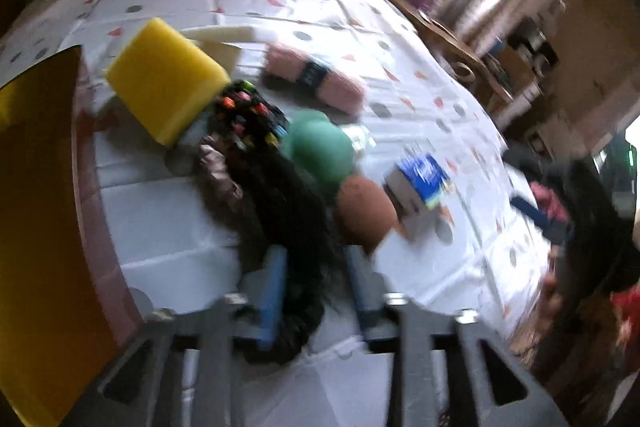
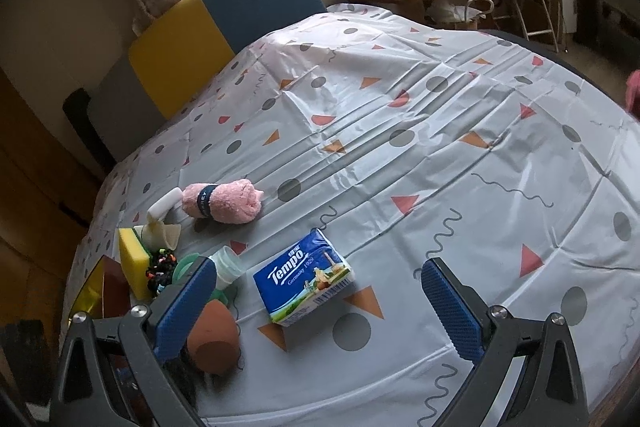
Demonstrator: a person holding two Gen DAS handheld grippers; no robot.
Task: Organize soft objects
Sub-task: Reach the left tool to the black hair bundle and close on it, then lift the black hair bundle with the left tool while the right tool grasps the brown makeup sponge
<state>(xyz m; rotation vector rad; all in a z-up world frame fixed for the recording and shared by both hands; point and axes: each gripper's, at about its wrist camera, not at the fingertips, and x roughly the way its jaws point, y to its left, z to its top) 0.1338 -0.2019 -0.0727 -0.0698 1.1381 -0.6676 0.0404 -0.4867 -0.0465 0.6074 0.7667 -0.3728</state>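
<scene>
In the blurred left wrist view, a long black furry piece (image 1: pixel 296 247) lies between the blue fingers of my left gripper (image 1: pixel 316 287). It touches the left finger (image 1: pixel 274 291), while a strip of cloth shows beside the right one, so the gripper is open. Ahead sit a yellow sponge (image 1: pixel 164 87), a black beaded scrunchie (image 1: pixel 248 115), a green soft ball (image 1: pixel 320 147), a brown egg-shaped sponge (image 1: pixel 366 211) and a pink rolled towel (image 1: pixel 316 79). My right gripper (image 2: pixel 320 311) is open and empty, with the blue tissue pack (image 2: pixel 304 279) just ahead and the brown sponge (image 2: pixel 214 343) beside its left finger.
The table wears a white patterned cloth (image 2: pixel 400 107). A yellow-brown box (image 2: pixel 100 291) stands at its left edge. A clear cup (image 2: pixel 228 267), a white block (image 2: pixel 166 203) and a cream cloth (image 2: pixel 160 231) lie near the sponge. A yellow-and-blue chair (image 2: pixel 224 27) stands behind.
</scene>
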